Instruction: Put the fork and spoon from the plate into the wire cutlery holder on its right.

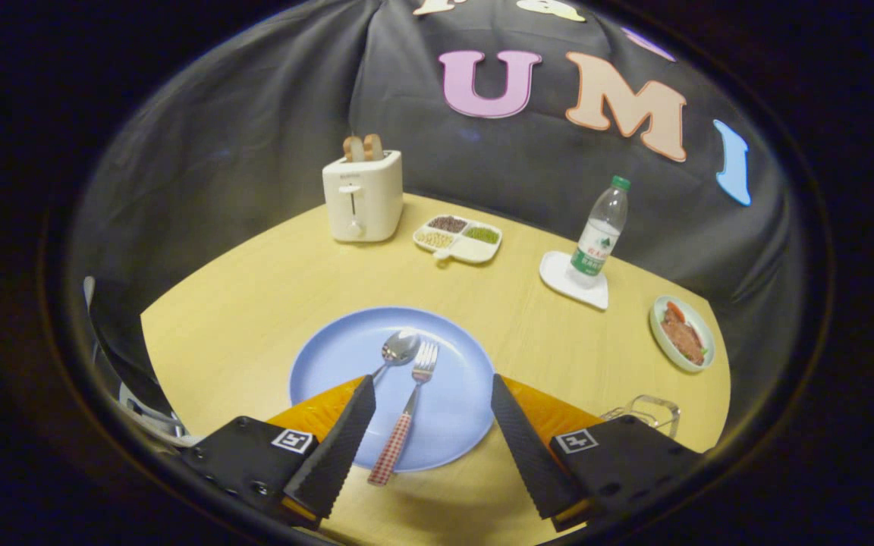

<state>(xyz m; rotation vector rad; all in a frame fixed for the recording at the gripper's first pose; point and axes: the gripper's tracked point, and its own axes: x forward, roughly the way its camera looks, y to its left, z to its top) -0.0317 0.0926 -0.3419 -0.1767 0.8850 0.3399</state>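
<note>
My gripper [432, 398] is spread wide and grips nothing, its fingers hanging above the near side of the blue plate [331, 356]. The fork [409, 409] lies on that plate between my fingers, tines pointing away, its checked handle reaching past the plate's near rim. The spoon [397, 350] lies just beside the fork on my left finger's side, its handle running under that finger's tip (the lower part is hidden). The wire cutlery holder [646, 413] sits just outside my right finger. Well beyond my fingers stand a toaster [363, 196], a divided dish [457, 239], a bottle [598, 235] and a small food plate [681, 332].
</note>
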